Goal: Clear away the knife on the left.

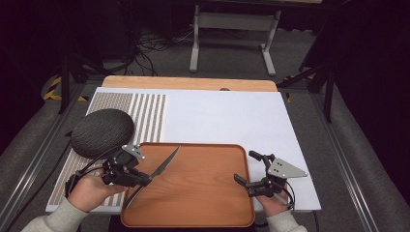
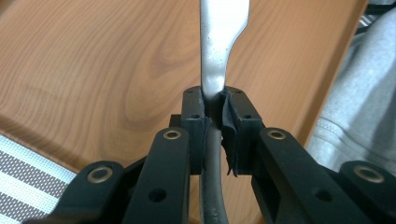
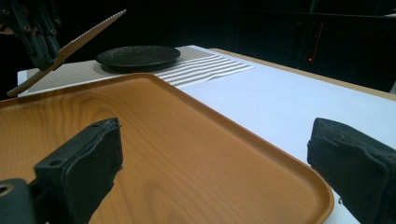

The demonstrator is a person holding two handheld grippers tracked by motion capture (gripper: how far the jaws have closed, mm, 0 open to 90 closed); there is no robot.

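Knife gripped over the tray's left edge

The left claw (image 1: 145, 180) is clamped on the knife (image 1: 159, 170) about midway along it, where handle meets blade; the blade slants up and away over the wooden tray (image 1: 203, 193), the handle trailing back toward the tray's near-left corner. The right claw (image 1: 243, 168) hangs with jaws spread wide and nothing between them, at the tray's right edge, well apart from the knife. A dark plate (image 1: 102, 131) sits on the striped mat (image 1: 150, 116) at the bench's left side.
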